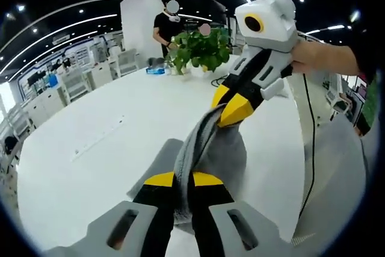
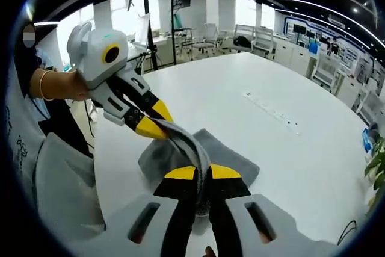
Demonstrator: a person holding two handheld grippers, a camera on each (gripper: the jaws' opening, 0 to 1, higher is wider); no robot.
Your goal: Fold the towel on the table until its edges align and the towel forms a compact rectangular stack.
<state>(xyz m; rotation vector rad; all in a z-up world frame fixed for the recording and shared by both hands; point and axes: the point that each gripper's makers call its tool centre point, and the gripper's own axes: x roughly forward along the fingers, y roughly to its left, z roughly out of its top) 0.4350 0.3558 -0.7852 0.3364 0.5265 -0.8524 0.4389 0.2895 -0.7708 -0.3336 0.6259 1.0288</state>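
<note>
yellow-tipped left tongs and right tongs are both clamped on the soft grey cloth towel, lifted bunched over the white tabletop; limp fabric, i'd grip corners.

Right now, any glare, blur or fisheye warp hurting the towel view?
Left gripper view: towel sharp, table bright but not blown out, ceiling strips bowed by fisheye. Right gripper view: window glare top left, towel still clear, table edge curved, own claw soft up close.
</note>
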